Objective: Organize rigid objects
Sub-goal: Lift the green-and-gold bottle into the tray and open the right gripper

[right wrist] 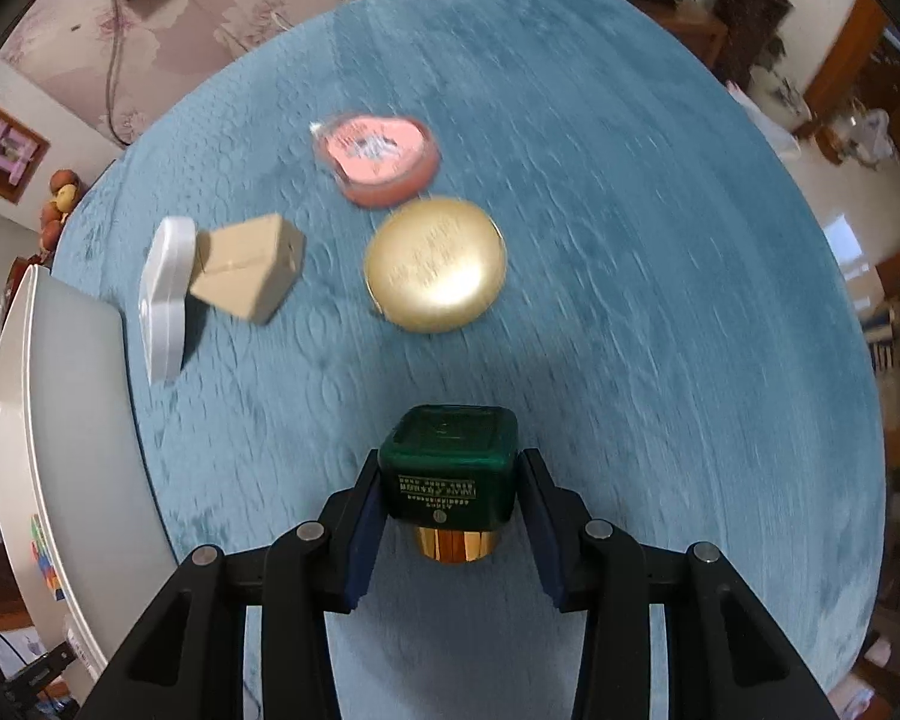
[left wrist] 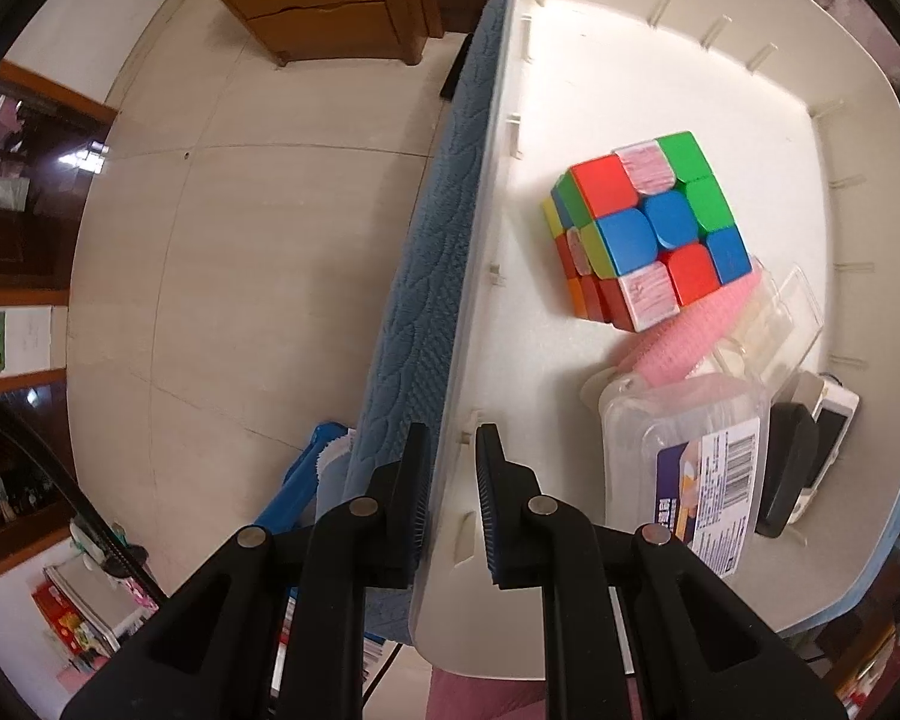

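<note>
Straddling the near wall of the white bin [left wrist: 486, 324], the left tongs [left wrist: 453, 468] stand with their jaws apart, one finger outside against the blue cloth and one inside. Within the bin lie a colourful puzzle cube [left wrist: 648, 234], a pink roller [left wrist: 696, 330], a clear lidded box [left wrist: 684, 456] and a white phone [left wrist: 828, 426]. The right tongs [right wrist: 450, 480] clamp a green square bottle [right wrist: 450, 468] with a gold cap above the blue-covered bench [right wrist: 660, 240], where a gold compact [right wrist: 435, 264], a pink round tin [right wrist: 378, 159], a tan box [right wrist: 249, 276] and a white case [right wrist: 165, 294] rest.
</note>
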`<state>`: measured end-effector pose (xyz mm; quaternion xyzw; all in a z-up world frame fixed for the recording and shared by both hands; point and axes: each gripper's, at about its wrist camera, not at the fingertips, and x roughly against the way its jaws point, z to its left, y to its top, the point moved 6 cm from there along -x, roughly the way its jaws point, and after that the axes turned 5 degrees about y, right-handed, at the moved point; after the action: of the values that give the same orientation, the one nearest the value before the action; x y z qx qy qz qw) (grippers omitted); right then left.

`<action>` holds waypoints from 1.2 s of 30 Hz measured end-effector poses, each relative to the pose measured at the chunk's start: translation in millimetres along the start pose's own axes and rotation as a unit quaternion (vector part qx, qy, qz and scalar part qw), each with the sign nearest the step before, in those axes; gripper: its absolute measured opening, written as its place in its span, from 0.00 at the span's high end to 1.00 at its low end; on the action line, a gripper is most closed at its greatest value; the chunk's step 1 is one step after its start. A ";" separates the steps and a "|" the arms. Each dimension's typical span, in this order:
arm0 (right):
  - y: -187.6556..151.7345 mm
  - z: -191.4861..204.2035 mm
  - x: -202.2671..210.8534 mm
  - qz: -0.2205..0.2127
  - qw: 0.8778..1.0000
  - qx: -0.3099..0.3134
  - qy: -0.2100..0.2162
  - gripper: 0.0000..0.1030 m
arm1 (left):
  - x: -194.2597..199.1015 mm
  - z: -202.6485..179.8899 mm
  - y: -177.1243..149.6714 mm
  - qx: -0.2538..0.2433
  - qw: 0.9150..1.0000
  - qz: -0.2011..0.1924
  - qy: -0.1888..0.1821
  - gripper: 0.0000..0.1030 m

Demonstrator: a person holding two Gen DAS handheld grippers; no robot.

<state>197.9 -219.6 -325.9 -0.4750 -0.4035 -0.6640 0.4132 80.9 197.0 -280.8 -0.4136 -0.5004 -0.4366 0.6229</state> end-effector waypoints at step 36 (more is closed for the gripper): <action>-155.5 110.5 95.0 0.017 0.974 -0.155 0.166 0.58 | -1.2 -22.9 -11.9 -0.152 0.985 0.023 -0.082 0.95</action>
<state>66.1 -81.0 -231.9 -0.4235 -0.2136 -0.7807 0.4069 75.4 172.0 -284.7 -0.5494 -0.4681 -0.4576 0.5193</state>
